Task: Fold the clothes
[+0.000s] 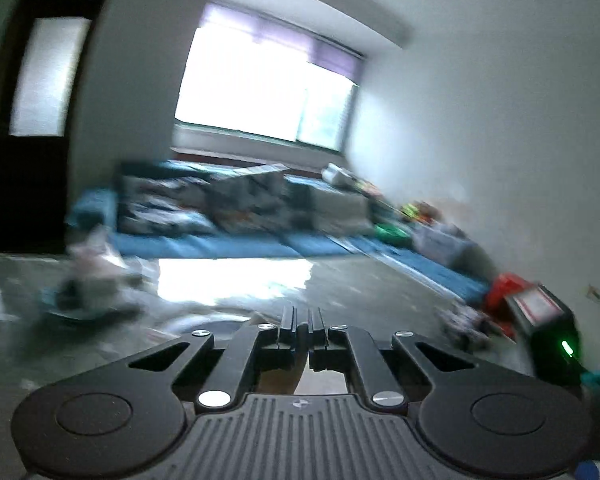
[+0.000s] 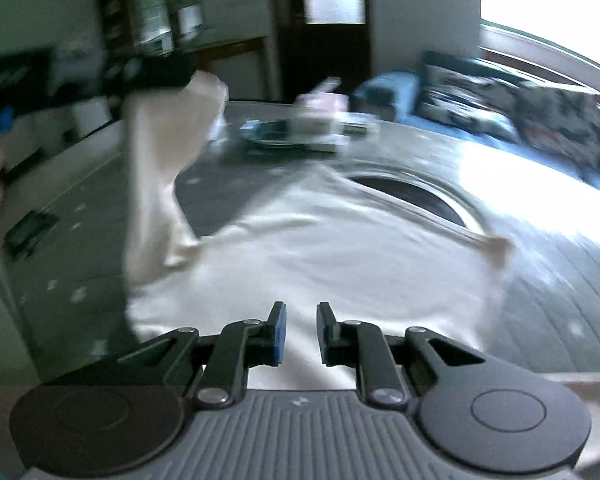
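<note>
1. Right wrist view: the table (image 2: 560, 320) fills the frame, and the cream garment (image 2: 340, 264) lies spread on it. Its body runs roughly 9 to 3 o'clock.
2. One strip of the garment (image 2: 156, 168) rises towards 10 o'clock, off the table. My left claw (image 2: 152, 76) pinches its top end.
3. My right claw (image 2: 301, 332) hovers over the near edge of the cloth, which lies at 12 o'clock from it. Its fingers are spread and nothing is between them.
4. I judge the right claw nearer the flat body, so the next pinch falls to it.
5. Left wrist view: fingers pressed almost together, only the blurred room ahead. The garment's lie shows only from the right.
</note>
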Demonstrator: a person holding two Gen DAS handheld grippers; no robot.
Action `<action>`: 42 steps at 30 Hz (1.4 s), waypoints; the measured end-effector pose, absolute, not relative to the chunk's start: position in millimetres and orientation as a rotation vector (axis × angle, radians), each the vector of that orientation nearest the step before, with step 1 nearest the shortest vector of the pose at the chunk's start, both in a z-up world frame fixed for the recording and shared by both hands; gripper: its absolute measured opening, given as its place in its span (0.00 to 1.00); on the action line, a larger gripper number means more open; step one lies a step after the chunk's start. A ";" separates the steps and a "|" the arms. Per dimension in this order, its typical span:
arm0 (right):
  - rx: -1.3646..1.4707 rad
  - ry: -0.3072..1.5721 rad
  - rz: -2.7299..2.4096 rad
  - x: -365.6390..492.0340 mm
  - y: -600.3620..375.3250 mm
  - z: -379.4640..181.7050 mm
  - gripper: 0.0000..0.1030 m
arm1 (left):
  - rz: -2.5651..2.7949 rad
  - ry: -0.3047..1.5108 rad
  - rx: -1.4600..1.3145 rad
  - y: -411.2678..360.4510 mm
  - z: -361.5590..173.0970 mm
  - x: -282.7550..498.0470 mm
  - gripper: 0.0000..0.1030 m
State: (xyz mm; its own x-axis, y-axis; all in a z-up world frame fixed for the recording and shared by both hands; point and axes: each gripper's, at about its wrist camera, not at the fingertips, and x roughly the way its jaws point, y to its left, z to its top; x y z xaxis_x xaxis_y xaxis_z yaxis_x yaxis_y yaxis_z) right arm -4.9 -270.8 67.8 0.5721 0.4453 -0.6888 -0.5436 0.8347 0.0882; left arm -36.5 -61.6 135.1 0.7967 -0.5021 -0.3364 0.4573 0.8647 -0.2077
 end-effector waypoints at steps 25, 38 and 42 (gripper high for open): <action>-0.041 0.864 0.497 8.4 -293.7 18.2 0.15 | -0.264 0.679 0.116 23.3 26.6 -80.8 0.47; -0.134 0.825 0.445 2.0 -293.1 23.9 0.06 | -0.302 0.698 0.165 14.2 20.5 -86.0 0.05; -0.128 0.793 0.442 -3.3 -298.4 33.9 0.09 | -0.314 0.697 0.167 18.0 34.6 -82.4 0.08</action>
